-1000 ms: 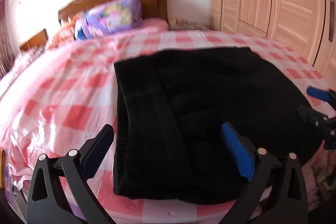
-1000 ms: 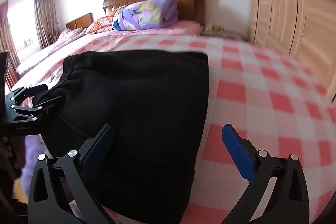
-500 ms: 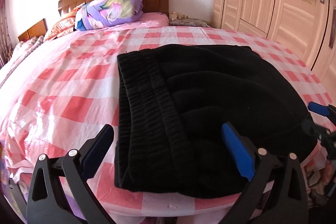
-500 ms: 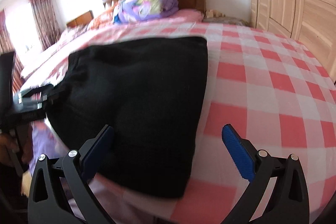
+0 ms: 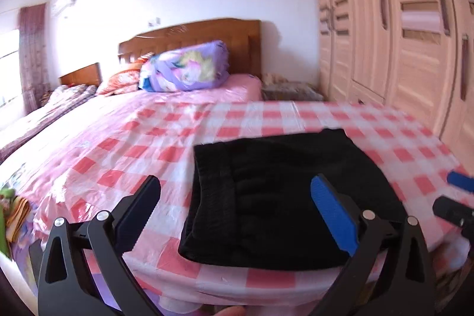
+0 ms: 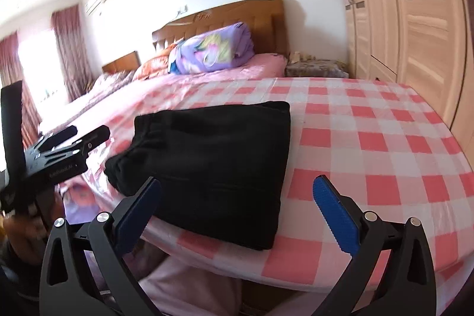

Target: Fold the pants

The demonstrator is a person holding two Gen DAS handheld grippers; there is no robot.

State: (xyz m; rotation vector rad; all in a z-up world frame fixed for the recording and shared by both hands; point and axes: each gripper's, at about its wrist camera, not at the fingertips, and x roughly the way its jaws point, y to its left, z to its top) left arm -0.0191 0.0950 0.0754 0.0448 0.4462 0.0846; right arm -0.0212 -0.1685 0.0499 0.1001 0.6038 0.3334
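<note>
The black pants (image 6: pixel 213 165) lie on the bed (image 6: pixel 385 144) as a compact, roughly square bundle, near the foot edge closest to the person, on the pink-and-white checked sheet. The elastic waistband (image 5: pixel 213 182) runs along the bundle's left side in the left wrist view, and the layers sit stacked with fairly straight edges. No leg trails loose from the pile as far as either camera shows, though the black cloth swallows most fold lines, so how many layers there are is hard to say.

The left gripper (image 5: pixel 237 212) hangs just off the foot of the bed with its jaws spread wide and nothing between them; the bundle's near corner lies ahead of it, not touched. The right gripper (image 6: pixel 237 206) is likewise wide apart and empty, held at the bed's edge in front of the bundle's near right part. Each gripper also shows at the margin of the other's view, the two standing on either side of the bundle.

Judging from this, the folding looks essentially done: the pants are reduced to a tidy packet and both grippers are free of the cloth. What may be left is at most a small squaring-up of the near edge, which sags slightly over the mattress edge, or simply pulling away.

Beyond lie a purple quilt (image 5: pixel 185 70), a wooden headboard (image 5: pixel 189 34) and a pale wardrobe (image 5: pixel 400 28).
</note>
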